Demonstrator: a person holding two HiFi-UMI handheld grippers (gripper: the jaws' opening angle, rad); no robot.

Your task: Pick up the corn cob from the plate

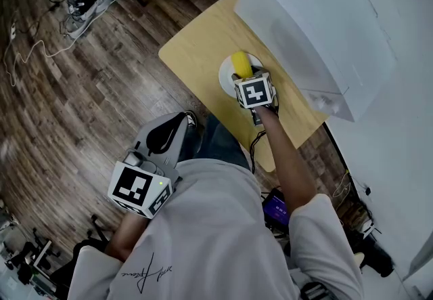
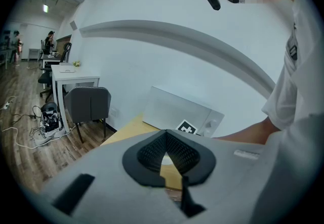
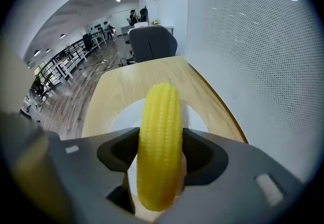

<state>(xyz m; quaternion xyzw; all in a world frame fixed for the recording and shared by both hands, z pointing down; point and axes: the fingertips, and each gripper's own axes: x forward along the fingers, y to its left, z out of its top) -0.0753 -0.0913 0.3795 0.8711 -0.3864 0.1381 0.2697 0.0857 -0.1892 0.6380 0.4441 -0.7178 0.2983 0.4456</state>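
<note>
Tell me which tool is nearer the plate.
Right. The right tool is above the plate, shut on the corn cob. The left tool is held back near the person's torso, off the table, shut and empty.

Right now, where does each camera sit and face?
Head view: on the head, steeply down at the table; arms, left claw, right claw show.
Left gripper view: on left claw, facing table; shut empty jaws show.
Right gripper view: on right claw, facing plate; jaws grip corn cob.
Shared: head and right views show corn cob, plate.
</note>
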